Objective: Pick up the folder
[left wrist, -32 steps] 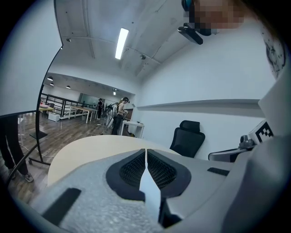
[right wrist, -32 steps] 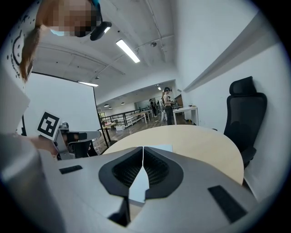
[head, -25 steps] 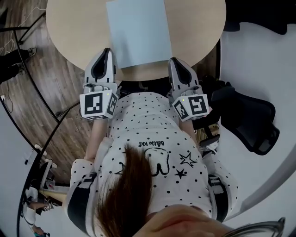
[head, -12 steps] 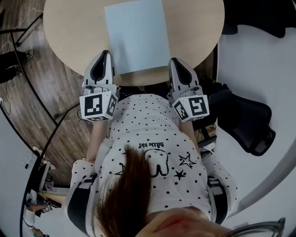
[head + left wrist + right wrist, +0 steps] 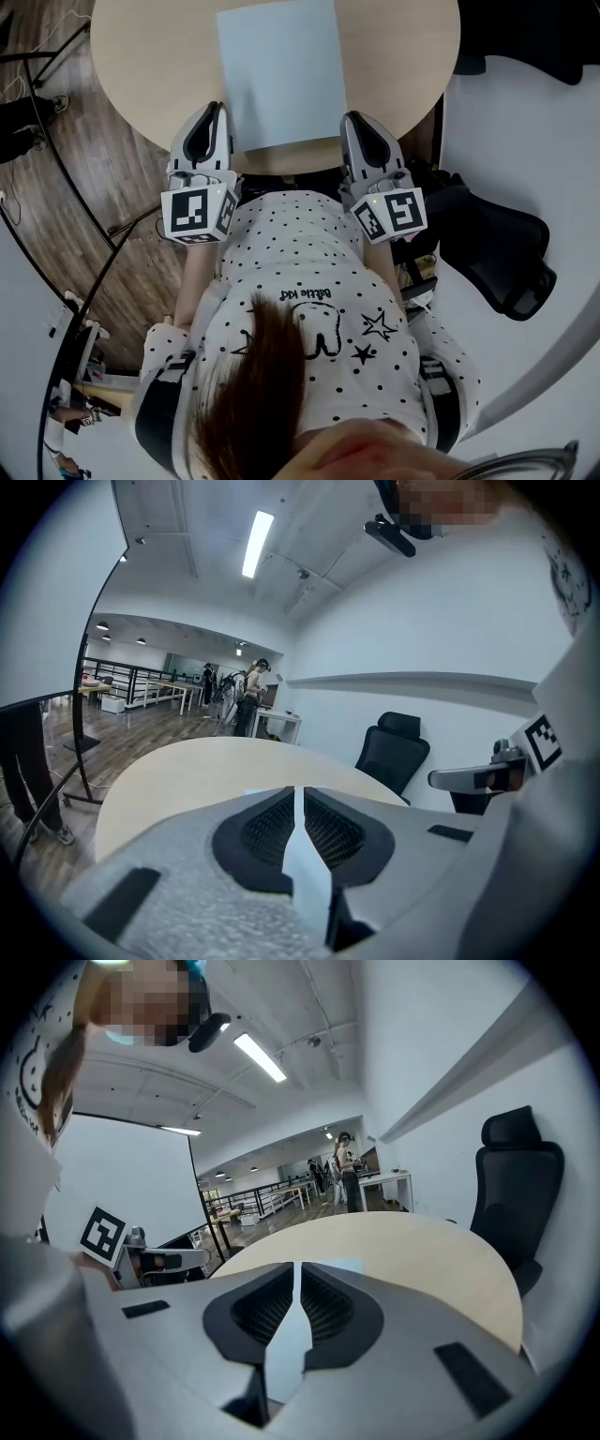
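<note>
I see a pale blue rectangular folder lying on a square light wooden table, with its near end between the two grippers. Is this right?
Not quite. The light wooden table is round, not square, as the head view shows. The pale blue rectangular folder does lie on it, its near end between the left gripper and the right gripper.

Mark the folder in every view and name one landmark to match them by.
Head view: folder, top centre.
Left gripper view: pale blue sliver just beyond the jaws.
Right gripper view: pale blue patch just beyond the jaws.
Shared landmark: the round table under it.
</note>
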A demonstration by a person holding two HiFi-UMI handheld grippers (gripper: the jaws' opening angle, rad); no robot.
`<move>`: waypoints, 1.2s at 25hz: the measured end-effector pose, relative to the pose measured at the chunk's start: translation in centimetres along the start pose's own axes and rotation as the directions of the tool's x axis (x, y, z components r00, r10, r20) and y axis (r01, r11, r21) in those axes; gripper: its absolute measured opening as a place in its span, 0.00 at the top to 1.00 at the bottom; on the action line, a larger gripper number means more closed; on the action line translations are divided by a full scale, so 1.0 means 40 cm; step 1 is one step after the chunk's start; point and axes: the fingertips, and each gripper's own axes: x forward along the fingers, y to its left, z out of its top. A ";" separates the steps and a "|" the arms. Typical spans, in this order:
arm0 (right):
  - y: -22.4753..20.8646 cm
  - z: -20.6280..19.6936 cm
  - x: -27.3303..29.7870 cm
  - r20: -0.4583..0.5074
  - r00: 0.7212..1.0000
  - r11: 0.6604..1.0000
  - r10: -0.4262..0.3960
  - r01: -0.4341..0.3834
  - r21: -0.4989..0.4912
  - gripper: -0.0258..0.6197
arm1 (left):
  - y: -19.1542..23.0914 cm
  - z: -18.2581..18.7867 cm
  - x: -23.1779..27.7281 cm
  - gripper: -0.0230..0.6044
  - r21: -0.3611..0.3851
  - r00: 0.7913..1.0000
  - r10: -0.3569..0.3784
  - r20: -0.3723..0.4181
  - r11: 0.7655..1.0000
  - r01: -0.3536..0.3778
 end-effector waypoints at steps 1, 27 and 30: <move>-0.002 0.003 0.003 0.002 1.000 1.000 0.002 -0.002 -0.001 0.94 | 0.000 0.000 0.002 0.92 0.004 1.000 -0.001 -0.002 1.000 0.001; -0.050 0.029 0.054 0.012 1.000 0.999 -0.023 0.024 -0.030 0.76 | 0.034 0.025 0.050 0.66 -0.069 0.999 -0.036 0.011 0.997 0.037; -0.066 0.036 0.070 0.016 1.000 0.999 -0.016 0.017 -0.027 0.75 | 0.038 0.008 0.061 0.63 -0.092 0.999 -0.034 -0.022 0.995 0.032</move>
